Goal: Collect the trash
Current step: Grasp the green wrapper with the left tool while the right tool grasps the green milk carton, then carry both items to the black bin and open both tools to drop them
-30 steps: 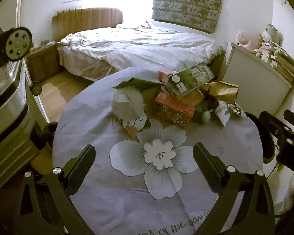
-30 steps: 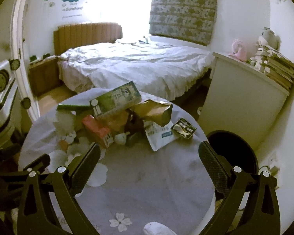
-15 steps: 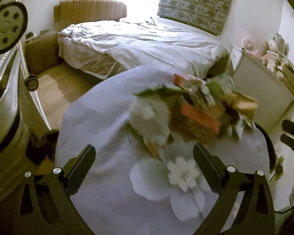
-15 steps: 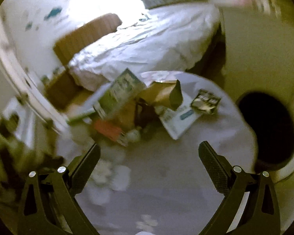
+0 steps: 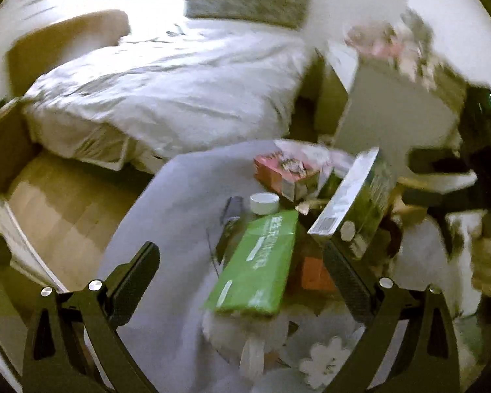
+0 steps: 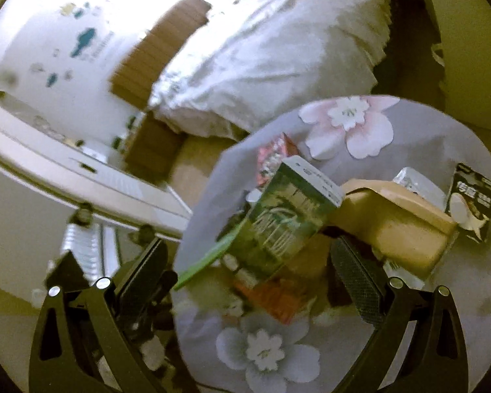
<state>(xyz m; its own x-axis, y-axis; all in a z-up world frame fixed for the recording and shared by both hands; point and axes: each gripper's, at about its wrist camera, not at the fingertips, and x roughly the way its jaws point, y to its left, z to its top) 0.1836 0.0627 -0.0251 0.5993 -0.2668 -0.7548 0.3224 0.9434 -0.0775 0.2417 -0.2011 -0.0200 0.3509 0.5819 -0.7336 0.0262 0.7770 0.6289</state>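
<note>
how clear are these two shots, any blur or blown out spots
Left wrist view: motion blur smears the shelf top and wall; the window above the bed is blown out; the green packet stays fairly readable. Right wrist view: tilted, fisheye-curved, bed and wall blurred and overexposed; the green carton is soft.

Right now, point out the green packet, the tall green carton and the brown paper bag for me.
green packet (image 5: pixel 262 262): left wrist view, middle of its flat top face.
tall green carton (image 6: pixel 284 226): right wrist view, its printed front panel.
brown paper bag (image 6: pixel 399 226): right wrist view, its broad side.
</note>
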